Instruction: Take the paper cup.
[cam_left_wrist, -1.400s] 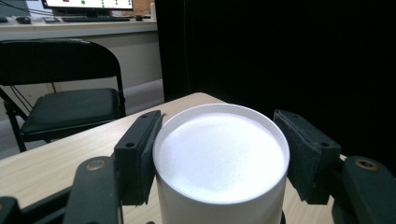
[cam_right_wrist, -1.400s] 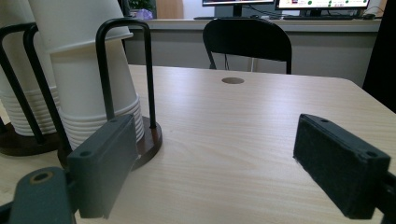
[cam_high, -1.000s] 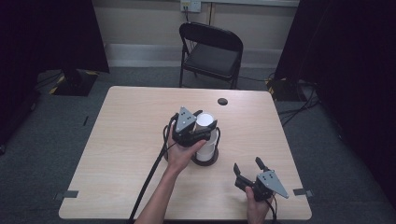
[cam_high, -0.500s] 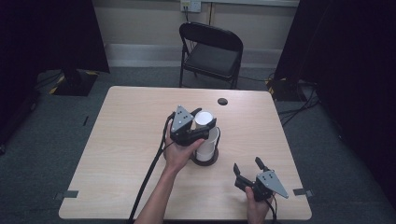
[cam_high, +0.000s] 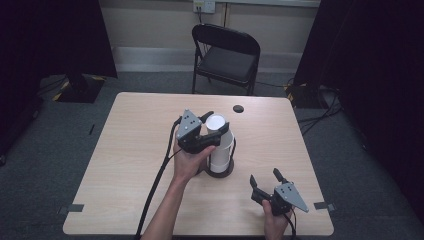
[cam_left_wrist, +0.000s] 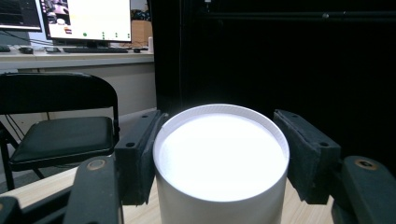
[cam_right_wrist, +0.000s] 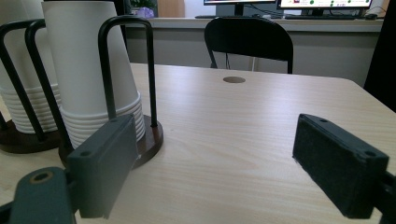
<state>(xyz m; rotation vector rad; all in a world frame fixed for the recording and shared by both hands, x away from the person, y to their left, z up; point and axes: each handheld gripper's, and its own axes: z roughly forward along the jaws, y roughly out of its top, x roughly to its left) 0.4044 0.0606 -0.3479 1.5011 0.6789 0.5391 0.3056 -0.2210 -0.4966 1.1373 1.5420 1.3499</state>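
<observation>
The stack of white paper cups (cam_high: 220, 145) stands upside down in a black wire holder (cam_high: 218, 171) near the middle of the desk (cam_high: 130, 150). The left gripper (cam_high: 210, 127) is clamped on the top cup (cam_left_wrist: 219, 158) of that stack, one pad on each side of its upturned base. The right gripper (cam_high: 264, 181) rests on the desk well in front of the holder, jaws wide and empty. To do this step well, lift straight up along the holder's wire loops (cam_right_wrist: 126, 70) so the cup slides free without dragging its neighbours. Keep the squeeze light, since thin paper walls are likely to buckle. The free gripper could steady the holder if it tips.
</observation>
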